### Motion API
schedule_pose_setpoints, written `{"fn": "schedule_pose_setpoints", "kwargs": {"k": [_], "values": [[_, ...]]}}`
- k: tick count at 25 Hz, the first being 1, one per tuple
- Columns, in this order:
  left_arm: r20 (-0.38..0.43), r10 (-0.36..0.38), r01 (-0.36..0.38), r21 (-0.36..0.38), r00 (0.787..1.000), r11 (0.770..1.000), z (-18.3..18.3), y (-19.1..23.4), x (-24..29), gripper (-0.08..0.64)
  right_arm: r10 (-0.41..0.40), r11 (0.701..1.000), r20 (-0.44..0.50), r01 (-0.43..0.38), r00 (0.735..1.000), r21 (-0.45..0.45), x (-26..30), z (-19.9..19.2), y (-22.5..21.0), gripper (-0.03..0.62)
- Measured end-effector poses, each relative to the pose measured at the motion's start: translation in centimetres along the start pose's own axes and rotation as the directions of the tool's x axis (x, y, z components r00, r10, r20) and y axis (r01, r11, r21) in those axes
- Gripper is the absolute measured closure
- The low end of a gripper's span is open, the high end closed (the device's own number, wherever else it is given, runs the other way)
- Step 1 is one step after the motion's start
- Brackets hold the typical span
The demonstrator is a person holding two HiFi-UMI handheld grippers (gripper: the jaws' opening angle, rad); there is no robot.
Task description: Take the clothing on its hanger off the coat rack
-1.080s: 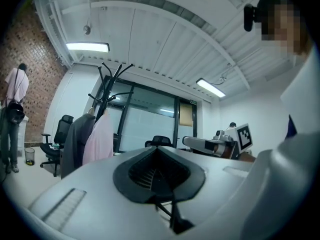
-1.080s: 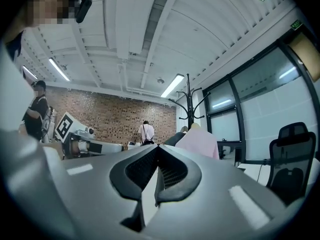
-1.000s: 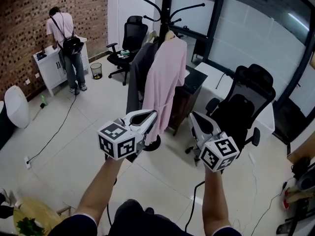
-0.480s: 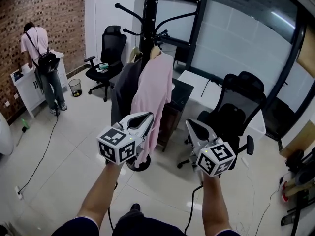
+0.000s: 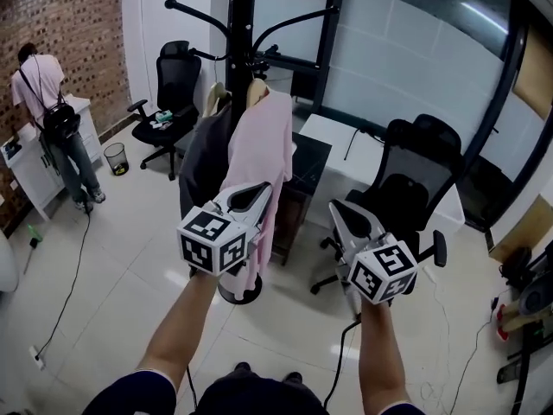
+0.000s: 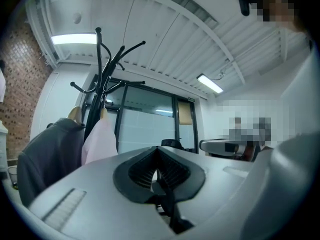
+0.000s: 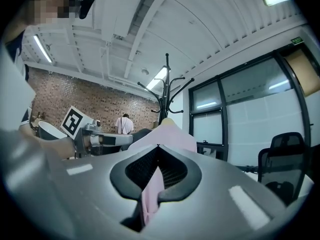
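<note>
A black coat rack (image 5: 245,54) stands ahead of me. From it hang a pink garment (image 5: 261,150) on a wooden hanger and, to its left, a dark grey garment (image 5: 201,156). My left gripper (image 5: 263,188) is held up in front of the pink garment's lower part, short of it, jaws shut and empty. My right gripper (image 5: 337,206) is to the right, also shut with nothing in it. In the left gripper view the rack (image 6: 101,79) and both garments sit at the left. The right gripper view looks straight at the pink garment (image 7: 172,133).
A black office chair (image 5: 419,175) stands right of the rack by a white desk (image 5: 367,150). A dark cabinet (image 5: 304,164) is behind the garments. Another chair (image 5: 168,85), a bin (image 5: 115,158) and a person (image 5: 52,128) at a white cabinet are at the left. Cables lie on the floor.
The rack and garments have shifted left and stand more upright in the head view as I step nearer. Both grippers stay shut and level in front of me.
</note>
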State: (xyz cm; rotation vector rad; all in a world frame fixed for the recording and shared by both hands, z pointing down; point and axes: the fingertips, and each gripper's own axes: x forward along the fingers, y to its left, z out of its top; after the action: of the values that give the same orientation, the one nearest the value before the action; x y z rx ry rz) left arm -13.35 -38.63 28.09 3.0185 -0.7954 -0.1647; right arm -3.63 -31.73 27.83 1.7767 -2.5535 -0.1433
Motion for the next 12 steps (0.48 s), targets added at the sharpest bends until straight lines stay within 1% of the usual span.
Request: {"fn": "schedule_pose_setpoints", "kwargs": {"k": [2, 4, 7, 9, 10, 12], "values": [[-0.009, 0.044, -0.043, 0.023, 0.999, 0.999, 0.3, 1.0, 0.8, 0.548, 0.005, 1.0, -0.003, -0.005, 1.0, -0.002, 0.3, -0.1, -0.7, 0.591], [-0.027, 0.111, -0.109, 0.064, 0.993, 0.992, 0.6, 2.7, 1.0, 0.548, 0.02, 1.0, 0.005, -0.02, 1.0, -0.001, 1.0, 0.0, -0.9, 0.591], [-0.04, 0.217, -0.209, 0.152, 0.975, 0.966, 1.7, 5.3, 1.1, 0.547, 0.05, 0.999, 0.021, -0.049, 0.999, -0.01, 1.7, 0.5, -0.7, 0.591], [-0.046, 0.274, -0.259, 0.211, 0.961, 0.943, 2.7, 6.8, 1.5, 0.487, 0.056, 0.998, 0.028, -0.056, 0.998, -0.011, 1.6, 0.7, -0.8, 0.591], [-0.053, 0.299, -0.279, 0.239, 0.953, 0.93, 3.1, 7.6, 1.8, 0.43, 0.057, 0.998, 0.031, -0.057, 0.998, -0.01, 1.5, 0.8, -1.0, 0.591], [-0.082, 0.336, -0.301, 0.286, 0.938, 0.91, 3.4, 9.4, 2.8, 0.343, 0.057, 0.998, 0.036, -0.056, 0.998, -0.009, 1.3, 0.9, -1.4, 0.591]]}}
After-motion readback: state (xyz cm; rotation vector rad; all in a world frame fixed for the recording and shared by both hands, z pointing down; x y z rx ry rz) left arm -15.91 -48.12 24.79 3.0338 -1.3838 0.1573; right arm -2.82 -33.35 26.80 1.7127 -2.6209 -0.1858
